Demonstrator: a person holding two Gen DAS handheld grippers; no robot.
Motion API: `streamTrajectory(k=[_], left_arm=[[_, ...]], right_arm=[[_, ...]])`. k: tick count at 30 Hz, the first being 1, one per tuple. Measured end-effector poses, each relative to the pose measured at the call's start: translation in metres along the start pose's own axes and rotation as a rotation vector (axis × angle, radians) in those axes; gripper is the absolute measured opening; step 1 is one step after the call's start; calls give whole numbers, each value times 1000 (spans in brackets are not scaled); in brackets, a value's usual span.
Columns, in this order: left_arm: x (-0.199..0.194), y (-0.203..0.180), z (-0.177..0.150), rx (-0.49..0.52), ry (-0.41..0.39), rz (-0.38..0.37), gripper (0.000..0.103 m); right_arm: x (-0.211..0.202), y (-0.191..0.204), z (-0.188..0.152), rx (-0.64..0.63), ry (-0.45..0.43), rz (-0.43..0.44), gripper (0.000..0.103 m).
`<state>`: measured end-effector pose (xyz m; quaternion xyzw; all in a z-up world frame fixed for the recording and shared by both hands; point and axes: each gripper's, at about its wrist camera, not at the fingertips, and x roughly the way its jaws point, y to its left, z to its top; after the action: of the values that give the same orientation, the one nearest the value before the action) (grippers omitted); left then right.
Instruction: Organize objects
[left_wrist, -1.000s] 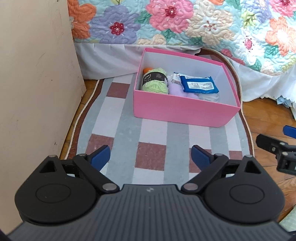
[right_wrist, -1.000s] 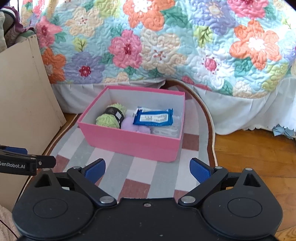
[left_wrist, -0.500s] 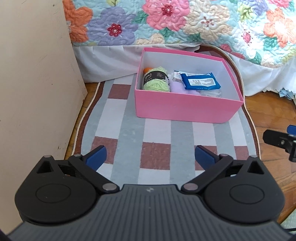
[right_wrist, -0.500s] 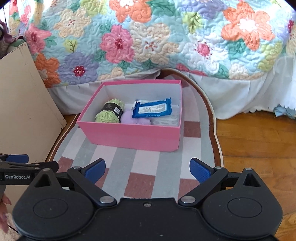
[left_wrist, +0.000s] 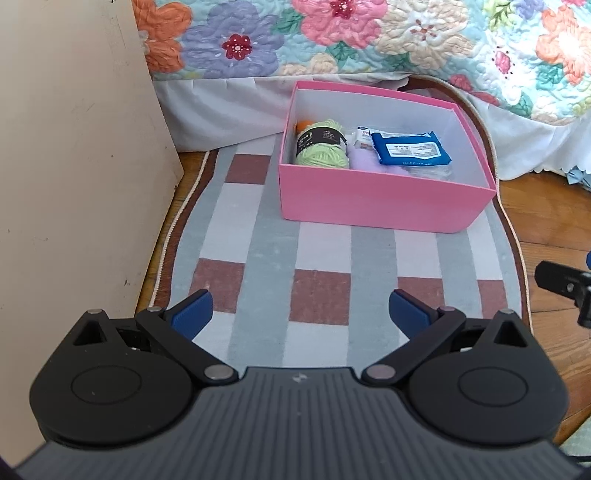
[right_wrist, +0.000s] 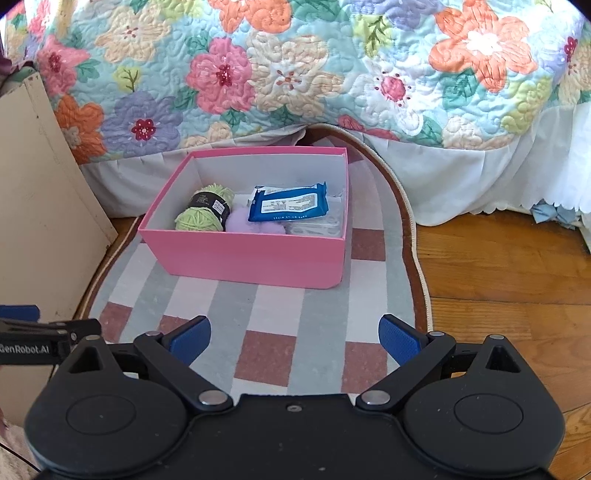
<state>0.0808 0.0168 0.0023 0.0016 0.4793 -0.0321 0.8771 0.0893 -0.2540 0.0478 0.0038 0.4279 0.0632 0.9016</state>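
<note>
A: The floor is wood, with a striped rug (left_wrist: 325, 254) that runs under a bed with a flowered quilt (right_wrist: 295, 74). A beige board (left_wrist: 74, 166) stands to the left of the left gripper (left_wrist: 300, 309).

B: And the box (right_wrist: 251, 254)?

A: It sits on the rug, ahead of both grippers and well apart from them. I think it is placed there so both can reach it.

B: What is inside?

A: Green yarn (right_wrist: 205, 214) at the left, a lilac soft thing (right_wrist: 247, 223) in the middle, a blue pack (right_wrist: 290, 203) lying on clear packets at the right.

B: Do the grippers hold something?

A: No. The left gripper and the right gripper (right_wrist: 295, 334) both have jaws wide apart, with nothing between. To my eye the sorting looks nearly finished.
</note>
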Motion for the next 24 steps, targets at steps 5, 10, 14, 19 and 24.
streamTrajectory(k=[5, 10, 14, 19, 24], left_arm=[[1, -1, 1, 1, 10, 6, 103], [3, -1, 1, -7, 27, 9, 103], [2, 0, 0, -7, 27, 31, 103], [-1, -4, 0, 33, 9, 66, 103], [-1, -3, 0, 29, 15, 49, 103]], right_arm=[[1, 0, -1, 1, 18, 21, 99], [0, 6, -4, -37, 20, 12, 99], [-3, 13, -5, -92, 9, -8, 99], [-5, 15, -5, -120, 5, -28, 99], [-6, 15, -6, -110, 13, -24, 99]])
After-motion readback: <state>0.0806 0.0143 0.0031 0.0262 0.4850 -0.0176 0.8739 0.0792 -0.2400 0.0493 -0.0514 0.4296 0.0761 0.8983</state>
